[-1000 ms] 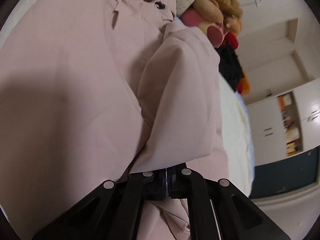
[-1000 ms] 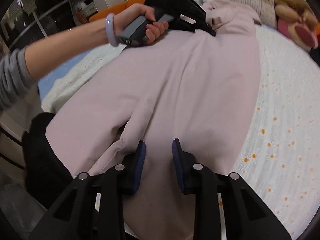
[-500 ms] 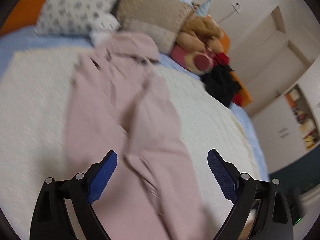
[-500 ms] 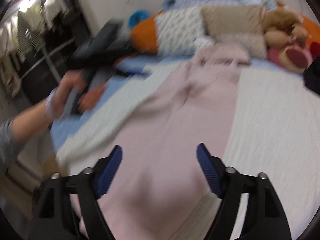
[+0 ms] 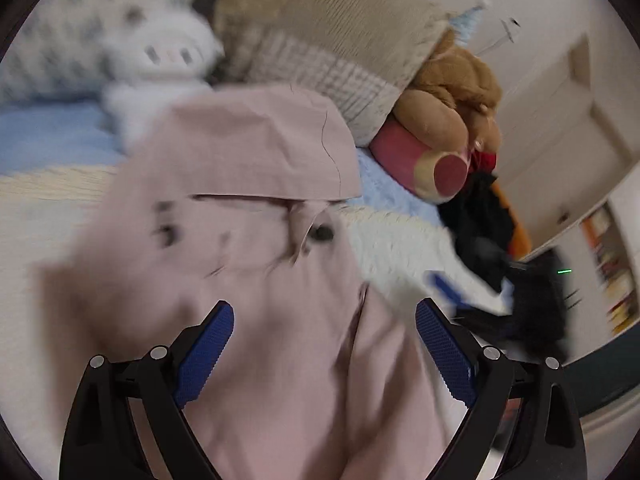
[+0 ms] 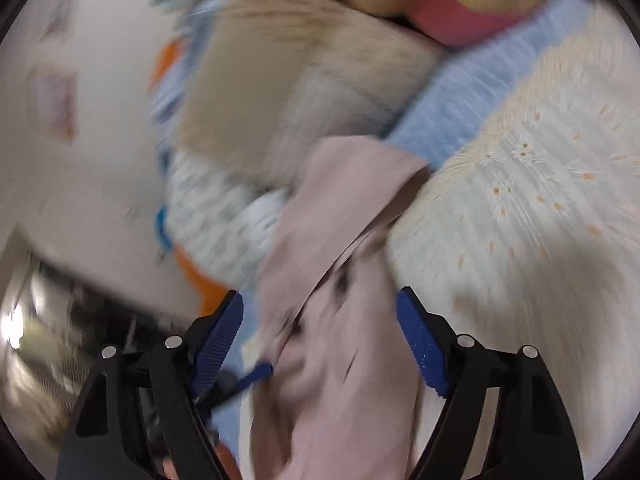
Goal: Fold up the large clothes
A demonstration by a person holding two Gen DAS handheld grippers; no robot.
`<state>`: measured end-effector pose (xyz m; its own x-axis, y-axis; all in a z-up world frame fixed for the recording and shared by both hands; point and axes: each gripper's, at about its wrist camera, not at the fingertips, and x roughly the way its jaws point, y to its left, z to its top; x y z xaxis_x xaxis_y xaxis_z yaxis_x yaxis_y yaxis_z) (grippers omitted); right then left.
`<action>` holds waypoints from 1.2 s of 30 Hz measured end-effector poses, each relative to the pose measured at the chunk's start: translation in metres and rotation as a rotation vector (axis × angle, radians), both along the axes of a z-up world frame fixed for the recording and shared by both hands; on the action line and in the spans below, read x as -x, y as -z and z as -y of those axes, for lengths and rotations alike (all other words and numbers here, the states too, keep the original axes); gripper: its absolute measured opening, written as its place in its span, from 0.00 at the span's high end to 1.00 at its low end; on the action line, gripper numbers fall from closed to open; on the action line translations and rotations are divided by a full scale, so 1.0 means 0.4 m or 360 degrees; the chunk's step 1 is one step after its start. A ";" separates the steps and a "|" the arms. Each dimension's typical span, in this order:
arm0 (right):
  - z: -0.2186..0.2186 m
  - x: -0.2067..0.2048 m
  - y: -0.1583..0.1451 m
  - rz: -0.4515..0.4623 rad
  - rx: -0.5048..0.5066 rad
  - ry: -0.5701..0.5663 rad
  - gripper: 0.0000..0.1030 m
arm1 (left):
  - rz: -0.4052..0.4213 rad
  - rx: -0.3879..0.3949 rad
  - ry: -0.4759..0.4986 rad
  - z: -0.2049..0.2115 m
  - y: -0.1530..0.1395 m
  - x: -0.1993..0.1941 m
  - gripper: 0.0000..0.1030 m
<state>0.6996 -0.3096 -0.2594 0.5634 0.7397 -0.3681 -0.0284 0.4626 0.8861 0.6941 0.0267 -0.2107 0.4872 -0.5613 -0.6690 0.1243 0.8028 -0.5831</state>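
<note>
A large pale pink garment [image 5: 256, 264] lies lengthwise on the bed, its collar end near the pillows. My left gripper [image 5: 324, 340] is open just above its upper part, with cloth between and under the blue pads, not pinched. In the right wrist view the same garment [image 6: 336, 320] runs up between the fingers of my right gripper [image 6: 320, 332], which is open and close over the collar end. Both views are motion-blurred. The other gripper shows faintly at the right in the left wrist view [image 5: 520, 308].
A white floral bedspread [image 6: 520, 208] covers the bed. At the head are a beige pillow [image 5: 320, 32], a patterned pillow [image 5: 64, 40], a white plush [image 5: 160, 64] and a brown plush toy [image 5: 452, 96]. Dark clothes [image 5: 480, 216] lie at the right edge.
Both grippers have let go of the garment, opened wide and moved up the bed from its lower part to its collar end near the pillows.
</note>
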 end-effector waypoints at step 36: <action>-0.148 0.188 -0.306 0.0502 -0.0380 -0.0309 0.96 | 0.0177 0.1101 -0.0411 0.000 0.016 0.195 0.09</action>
<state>0.6243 -0.2505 -0.1370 0.4628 0.8864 -0.0063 -0.3812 0.2054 0.9014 0.6161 0.0268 -0.2170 0.7047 -0.6948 -0.1438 0.0689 0.2687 -0.9608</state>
